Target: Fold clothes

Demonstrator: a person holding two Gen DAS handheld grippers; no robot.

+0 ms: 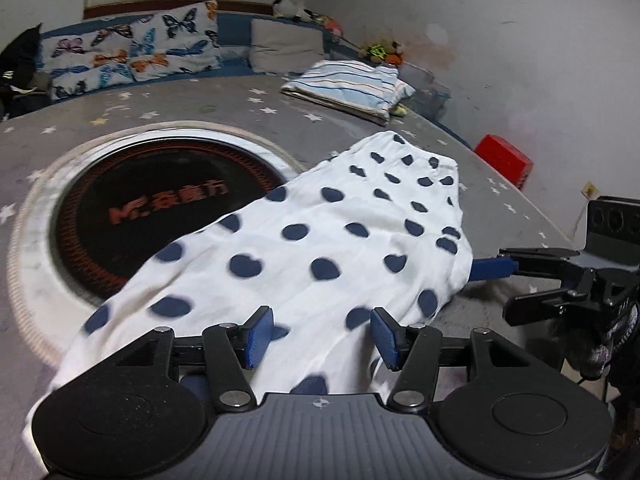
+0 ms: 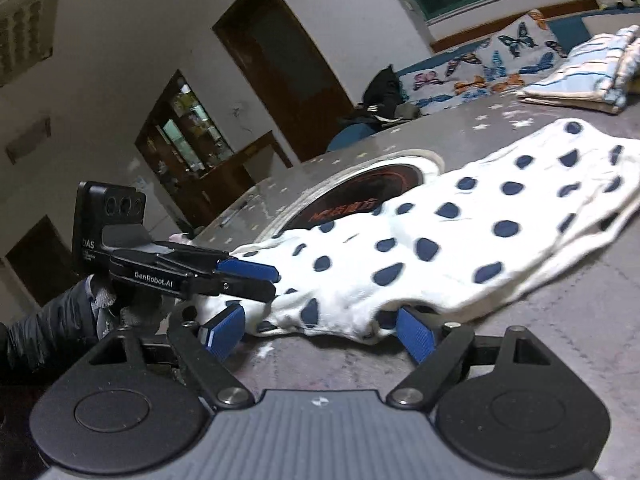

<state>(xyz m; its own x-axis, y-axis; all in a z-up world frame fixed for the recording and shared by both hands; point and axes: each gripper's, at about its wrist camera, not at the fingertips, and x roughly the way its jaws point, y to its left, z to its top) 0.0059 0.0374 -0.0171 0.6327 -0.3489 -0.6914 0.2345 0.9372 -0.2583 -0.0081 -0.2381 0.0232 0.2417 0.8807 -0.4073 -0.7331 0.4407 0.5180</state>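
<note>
A white garment with dark blue dots [image 1: 340, 240] lies on the grey star-patterned table [image 1: 160, 116], partly over a round black hotplate [image 1: 160, 216]. My left gripper [image 1: 322, 336] is open, its blue pads [image 1: 260, 336] either side of the near cloth edge. My right gripper [image 2: 320, 330] is open at the garment's [image 2: 440, 240] near edge, with cloth between its pads [image 2: 416, 332]. The right gripper also shows in the left wrist view [image 1: 496, 268], its blue finger touching the cloth's right side. The left gripper shows in the right wrist view [image 2: 248, 276].
A folded striped cloth [image 1: 348, 88] lies at the table's far side. Butterfly-print cushions [image 1: 128, 52] and a grey pillow [image 1: 284, 44] line a bench behind. A red box [image 1: 506, 160] sits past the right table edge. A door [image 2: 280, 64] and cabinet [image 2: 188, 128] stand by the wall.
</note>
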